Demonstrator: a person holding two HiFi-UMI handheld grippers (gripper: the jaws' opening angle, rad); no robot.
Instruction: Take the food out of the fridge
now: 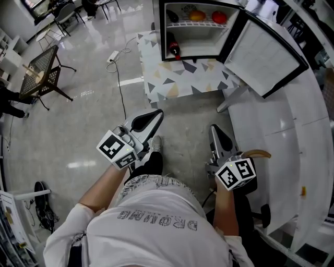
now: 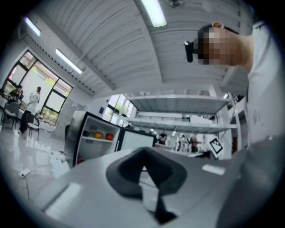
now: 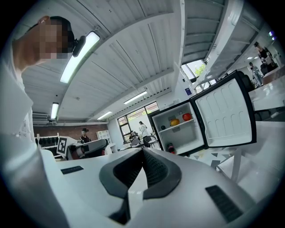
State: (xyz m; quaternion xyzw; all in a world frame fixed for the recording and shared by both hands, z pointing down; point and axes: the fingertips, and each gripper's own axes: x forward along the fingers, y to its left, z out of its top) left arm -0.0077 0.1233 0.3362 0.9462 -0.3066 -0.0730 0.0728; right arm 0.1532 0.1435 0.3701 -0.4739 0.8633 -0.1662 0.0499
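A small black fridge (image 1: 198,28) stands open at the top of the head view, its door (image 1: 263,52) swung to the right. On its upper shelf lie a dark item (image 1: 172,15), an orange food (image 1: 197,15) and a red one (image 1: 219,17). A dark bottle with red (image 1: 174,48) sits on the fridge floor. My left gripper (image 1: 158,112) and right gripper (image 1: 213,128) are held level in front of the person, well short of the fridge. Both are shut and hold nothing. The left gripper (image 2: 143,151) sees the fridge (image 2: 95,138) far off. From the right gripper (image 3: 143,151), the orange food (image 3: 174,121) and red food (image 3: 187,116) show.
The fridge rests on a stand with a triangle pattern (image 1: 182,78). A long white counter (image 1: 292,130) runs down the right side. At the left is a black chair (image 1: 44,70), with a power strip and cable (image 1: 113,56) on the glossy floor. Other people are far off in the room.
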